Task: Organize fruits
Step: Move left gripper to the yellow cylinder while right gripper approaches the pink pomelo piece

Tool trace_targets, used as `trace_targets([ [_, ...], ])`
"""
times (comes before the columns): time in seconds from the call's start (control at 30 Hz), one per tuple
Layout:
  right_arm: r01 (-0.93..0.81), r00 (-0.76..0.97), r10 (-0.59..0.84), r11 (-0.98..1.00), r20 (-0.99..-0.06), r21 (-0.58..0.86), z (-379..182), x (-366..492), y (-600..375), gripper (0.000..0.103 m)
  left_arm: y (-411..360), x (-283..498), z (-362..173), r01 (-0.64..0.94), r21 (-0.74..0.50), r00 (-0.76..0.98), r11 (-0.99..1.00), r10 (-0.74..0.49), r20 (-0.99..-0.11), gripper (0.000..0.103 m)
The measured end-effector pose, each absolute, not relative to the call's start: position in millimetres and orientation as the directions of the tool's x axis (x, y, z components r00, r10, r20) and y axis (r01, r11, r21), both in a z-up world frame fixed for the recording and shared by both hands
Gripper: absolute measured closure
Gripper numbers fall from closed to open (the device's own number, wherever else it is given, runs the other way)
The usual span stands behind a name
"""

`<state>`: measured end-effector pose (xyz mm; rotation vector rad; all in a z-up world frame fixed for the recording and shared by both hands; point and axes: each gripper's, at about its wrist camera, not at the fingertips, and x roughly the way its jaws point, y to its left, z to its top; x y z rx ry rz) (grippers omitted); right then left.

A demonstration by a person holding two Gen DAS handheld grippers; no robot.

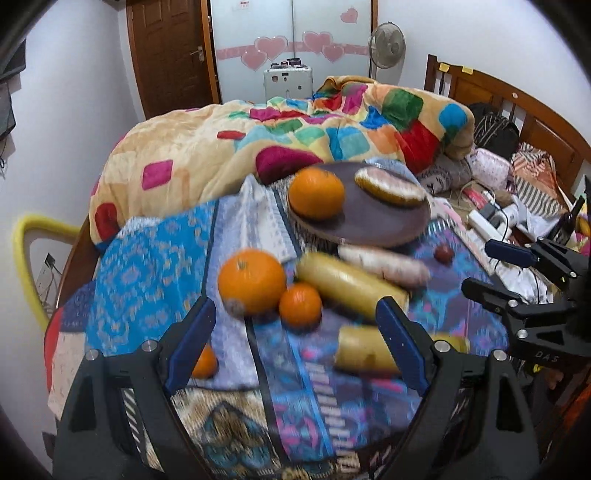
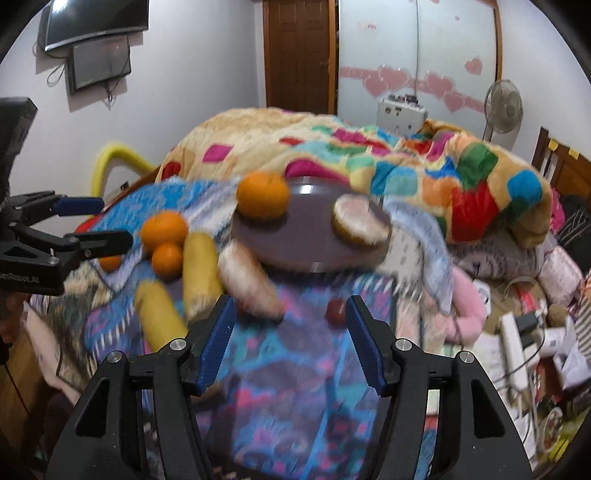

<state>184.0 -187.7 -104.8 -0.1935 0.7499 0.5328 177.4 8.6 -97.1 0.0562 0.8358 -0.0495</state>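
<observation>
Two claws gaping over cloth, left claw [image 1: 295, 347], right claw [image 2: 291, 341], plate [image 2: 314, 254] holding orange [image 2: 263, 196]

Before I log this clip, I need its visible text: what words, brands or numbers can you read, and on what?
"DAS": on the black body of the right gripper, seen from the left wrist view.
"...Robot.AI", start cut off and blurred: on the body of the left gripper, seen from the right wrist view.
Red-and-white sticker on the wardrobe: too small to read.
Yellow notes on the headboard: unreadable.
</observation>
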Motion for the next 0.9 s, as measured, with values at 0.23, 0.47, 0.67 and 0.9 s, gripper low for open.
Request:
trace_targets([
  [0.23,-0.535,0.570,0.405,0.843,-0.715,0.052,-126.2,174.8,-190.4,0.045,-1.9,148.8,-118.6,0.073,-0.025,0.650,0.997,-0.067,-0.757,0.014],
  [0.47,-0.581,0.527,0.457,0.809,-0.716,0.089,-128.6,156.0,-182.4,0.045,-16.6,139.9,-127.5,0.100,-0.069,0.627,0.993,-0.116,-0.770,0.014],
  [0.67,-0.604,0.536,0.448,0.796,-0.716,0.046,-136.4,140.0,-177.1,0.045,-27.0,150.0,-132.0,0.090,-0.081,0.612,0.993,-0.119,-0.781,0.014],
  [0.9,-0.551,0.575,0.426,0.833,-0.699,0.055,-128.7,143.3,-208.0,0.045,-35.9,172.7,-148.8,0.057,-0.166,0.560,0.984,-0.170,-0.811,0.023],
])
